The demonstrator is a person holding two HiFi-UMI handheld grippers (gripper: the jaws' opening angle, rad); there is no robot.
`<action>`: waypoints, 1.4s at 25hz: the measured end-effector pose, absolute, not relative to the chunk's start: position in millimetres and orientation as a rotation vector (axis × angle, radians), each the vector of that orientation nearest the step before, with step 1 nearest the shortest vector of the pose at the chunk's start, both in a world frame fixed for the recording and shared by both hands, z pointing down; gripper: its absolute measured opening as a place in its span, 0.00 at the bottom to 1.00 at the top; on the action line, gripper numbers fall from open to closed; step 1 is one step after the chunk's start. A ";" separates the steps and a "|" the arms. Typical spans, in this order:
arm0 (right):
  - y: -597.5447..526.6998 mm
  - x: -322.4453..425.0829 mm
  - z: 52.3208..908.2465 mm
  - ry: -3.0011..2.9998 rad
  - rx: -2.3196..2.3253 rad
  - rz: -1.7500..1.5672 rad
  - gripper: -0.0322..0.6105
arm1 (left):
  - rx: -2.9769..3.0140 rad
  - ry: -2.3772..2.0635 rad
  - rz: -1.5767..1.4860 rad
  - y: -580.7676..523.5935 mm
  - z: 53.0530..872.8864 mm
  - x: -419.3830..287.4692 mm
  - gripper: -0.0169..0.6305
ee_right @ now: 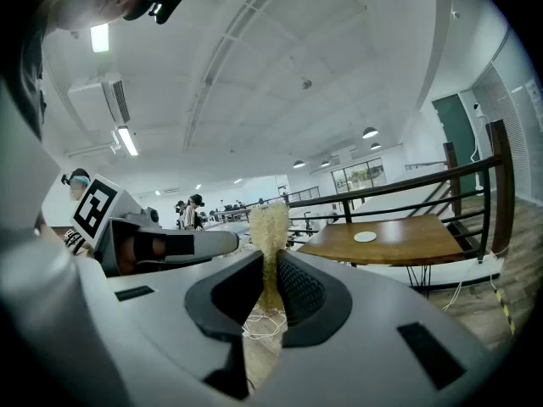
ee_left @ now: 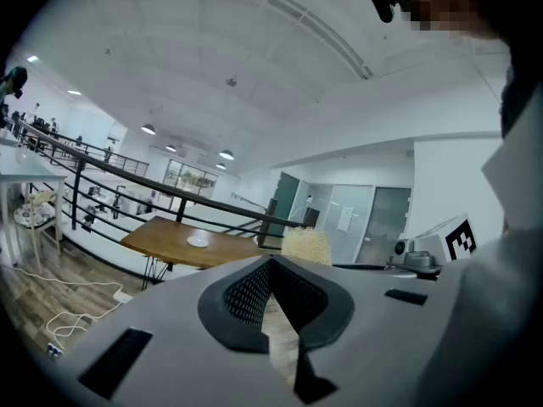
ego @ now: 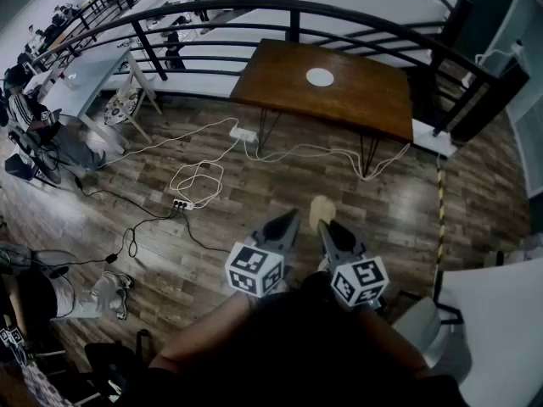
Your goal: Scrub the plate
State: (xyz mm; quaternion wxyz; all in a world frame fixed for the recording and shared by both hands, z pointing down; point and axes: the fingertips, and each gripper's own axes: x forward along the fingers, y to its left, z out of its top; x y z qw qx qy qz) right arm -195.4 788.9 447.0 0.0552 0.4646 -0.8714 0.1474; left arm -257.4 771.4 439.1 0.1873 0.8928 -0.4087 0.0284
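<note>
A small white plate (ego: 320,77) lies on a brown wooden table (ego: 356,100) well ahead of me, by the black railing. It also shows far off as the plate (ee_left: 198,241) in the left gripper view and the plate (ee_right: 365,236) in the right gripper view. My right gripper (ego: 327,225) is shut on a pale yellow fibrous scrubber (ego: 321,211), which stands up between its jaws as the scrubber (ee_right: 269,231). My left gripper (ego: 289,220) hangs just left of it, jaws together with nothing in them (ee_left: 271,261). Both grippers are held over the wood floor, far short of the table.
A curved black railing (ego: 254,11) runs behind the table. White cables and a power strip (ego: 181,203) lie on the floor to the left. A white desk corner (ego: 501,312) stands at the right. People sit at desks (ego: 34,117) at the far left.
</note>
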 end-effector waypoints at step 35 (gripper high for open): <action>539.2 23.0 427.6 -2.718 1.282 0.388 0.13 | 2.433 -1.268 0.024 529.0 437.4 -60.0 0.04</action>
